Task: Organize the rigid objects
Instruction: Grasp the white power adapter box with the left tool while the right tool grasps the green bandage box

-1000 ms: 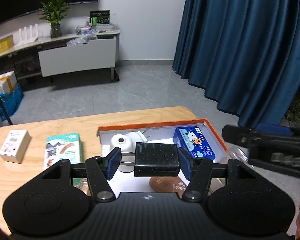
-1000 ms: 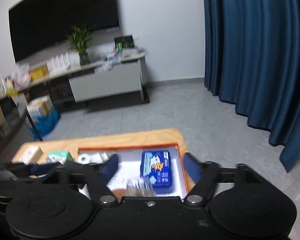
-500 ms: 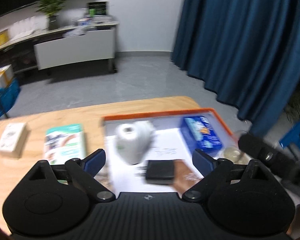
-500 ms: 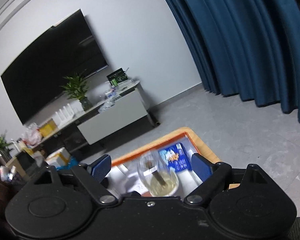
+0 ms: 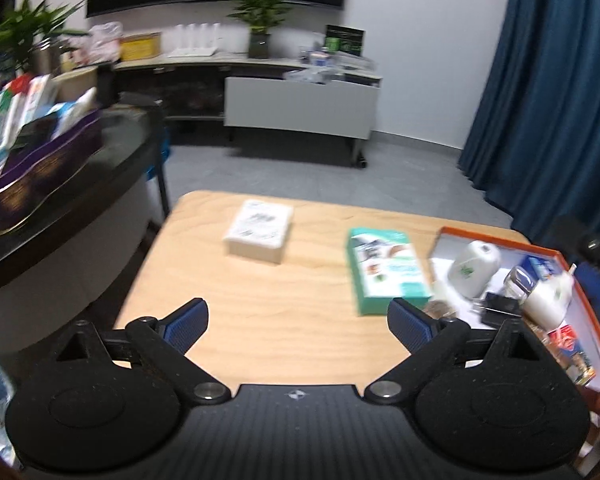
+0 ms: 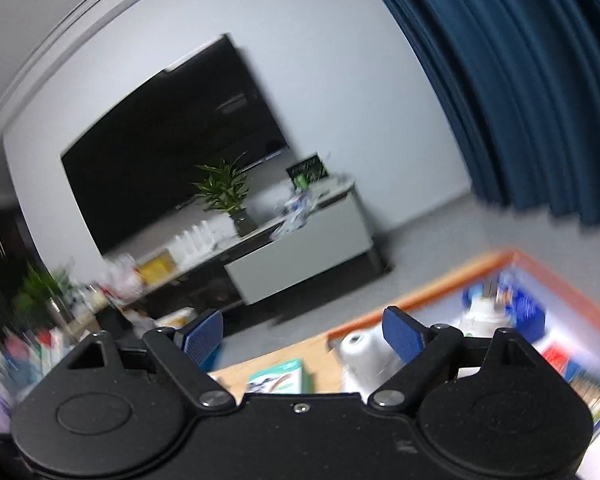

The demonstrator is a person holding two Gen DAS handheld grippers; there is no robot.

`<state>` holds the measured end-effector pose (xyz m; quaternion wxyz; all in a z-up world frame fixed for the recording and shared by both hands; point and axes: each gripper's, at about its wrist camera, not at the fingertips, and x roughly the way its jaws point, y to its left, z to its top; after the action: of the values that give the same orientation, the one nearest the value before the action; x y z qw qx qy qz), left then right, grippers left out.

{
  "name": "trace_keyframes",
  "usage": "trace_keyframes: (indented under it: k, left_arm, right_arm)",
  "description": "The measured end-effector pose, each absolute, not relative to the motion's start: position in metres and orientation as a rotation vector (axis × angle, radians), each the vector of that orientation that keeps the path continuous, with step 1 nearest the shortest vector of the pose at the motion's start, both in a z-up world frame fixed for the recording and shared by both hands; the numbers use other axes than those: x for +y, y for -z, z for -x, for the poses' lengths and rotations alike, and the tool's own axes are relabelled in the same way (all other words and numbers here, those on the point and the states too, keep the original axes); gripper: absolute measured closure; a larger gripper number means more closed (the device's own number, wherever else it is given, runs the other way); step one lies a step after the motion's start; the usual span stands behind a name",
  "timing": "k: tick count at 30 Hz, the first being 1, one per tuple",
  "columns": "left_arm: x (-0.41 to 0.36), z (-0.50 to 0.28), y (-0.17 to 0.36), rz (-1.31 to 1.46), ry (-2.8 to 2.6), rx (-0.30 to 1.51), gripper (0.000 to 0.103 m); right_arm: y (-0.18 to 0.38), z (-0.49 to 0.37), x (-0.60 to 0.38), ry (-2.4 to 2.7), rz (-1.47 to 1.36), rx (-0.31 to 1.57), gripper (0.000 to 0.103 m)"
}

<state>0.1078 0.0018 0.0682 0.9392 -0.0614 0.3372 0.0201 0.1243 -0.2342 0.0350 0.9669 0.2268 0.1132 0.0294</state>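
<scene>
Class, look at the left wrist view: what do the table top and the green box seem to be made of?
Table top: likely light wood or wood veneer, smooth matt finish, faint grain streaks visible. Green box: probably printed cardboard with sharp folded edges; slight sheen, though blur leaves it uncertain.

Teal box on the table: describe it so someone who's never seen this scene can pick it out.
On the wooden table, look just left of the orange-rimmed tray. The teal box lies flat there on the bare wood, outside the tray. The only other loose box, further left, is white; this one is green-blue with pictures on its top.
</scene>
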Motion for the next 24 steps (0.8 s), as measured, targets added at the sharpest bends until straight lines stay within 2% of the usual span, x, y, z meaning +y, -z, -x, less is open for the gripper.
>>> trace_keyframes:
  k: [3,13,19,24]
  left_arm:
    - [0.005,-0.101,-0.066,0.162,-0.026,0.702,0.004]
    - [-0.030,-0.096,-0.042,0.124,0.116,0.730,0.004]
    - [-0.043,-0.096,-0.024,0.086,0.148,0.750,0.004]
    - [-0.017,-0.113,-0.031,0.098,0.042,0.732,0.004]
  right_arm:
    - [-0.047,-0.115,-0.232,-0.049,-0.332,0.207,0.001]
    - [-0.067,-0.113,-0.205,-0.060,0.017,0.415,0.001]
    - [-0.067,-0.119,-0.204,-0.091,-0.015,0.467,0.001]
    - [-0.072,-0.136,-0.199,-0.167,-0.022,0.530,0.001]
